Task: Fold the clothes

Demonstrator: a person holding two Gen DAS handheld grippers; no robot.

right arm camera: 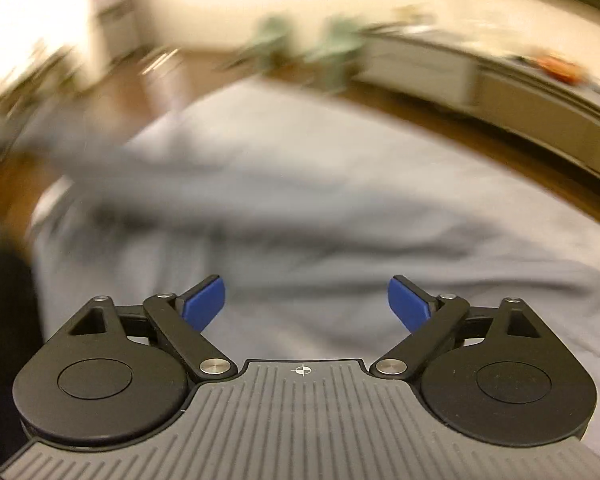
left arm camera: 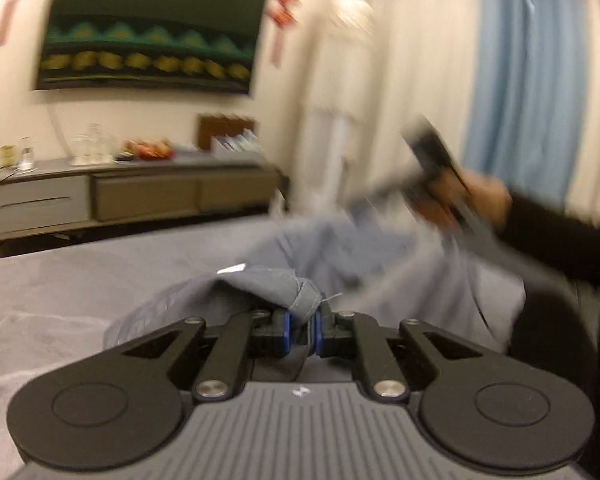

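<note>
We see a grey-blue garment (left arm camera: 340, 256) heaped on a grey bed (left arm camera: 60, 288). In the left wrist view, the left gripper (left arm camera: 301, 326) pinches a folded hem; a hand (left arm camera: 480, 200) holds the blurred right gripper (left arm camera: 432, 160) above the cloth. Only the right wrist view shows the right one's blue pads (right arm camera: 204, 304) spread wide, empty, over the blurred cloth (right arm camera: 260, 208).

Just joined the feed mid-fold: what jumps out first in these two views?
The left gripper is shut on a bunched hem of the grey-blue garment, low and central. The right gripper hangs wide open and empty above cloth on the bed. Behind, a dark wall hanging dominates.
</note>
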